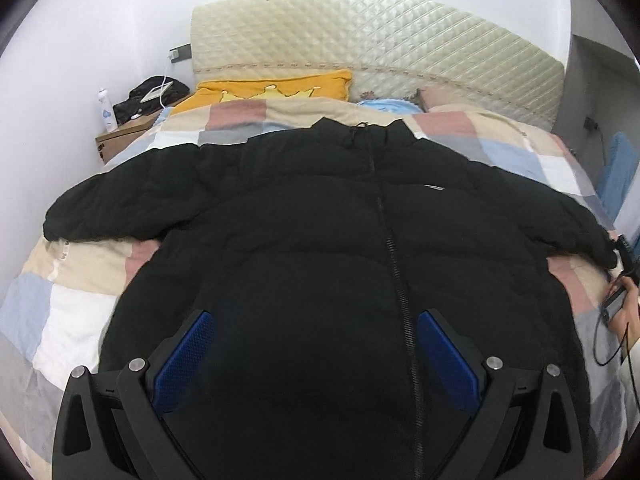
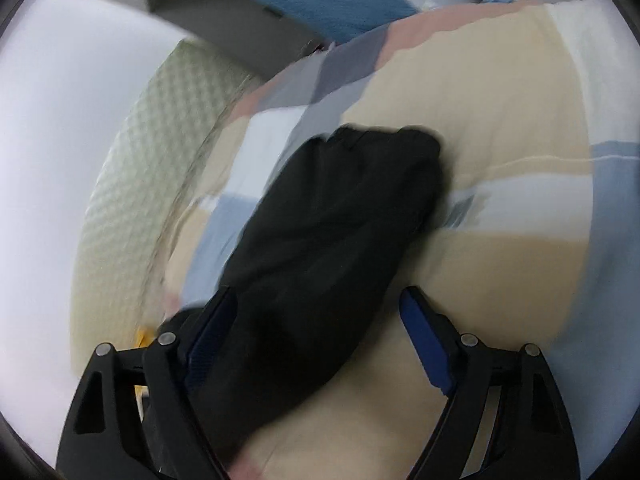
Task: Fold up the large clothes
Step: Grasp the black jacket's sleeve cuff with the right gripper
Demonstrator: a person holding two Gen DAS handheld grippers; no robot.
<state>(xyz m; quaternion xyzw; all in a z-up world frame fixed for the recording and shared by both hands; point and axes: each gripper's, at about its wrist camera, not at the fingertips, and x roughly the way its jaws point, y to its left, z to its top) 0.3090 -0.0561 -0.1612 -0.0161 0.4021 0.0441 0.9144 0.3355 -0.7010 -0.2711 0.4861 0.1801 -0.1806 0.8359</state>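
The jacket lies spread on the bed, collar at twelve o'clock. The right tool, spread, straddles the sleeve, which runs toward one o'clock. The left tool hovers spread over the hem.

Beyond the fingertips, a patchwork quilt in beige, pink, blue, grey and white squares. Farther ahead, a yellow pillow against a cream quilted headboard. Ahead and left of the fingers, a wooden nightstand bearing a white bottle, a black bag and a white charging cable. Far right, a blue cloth.
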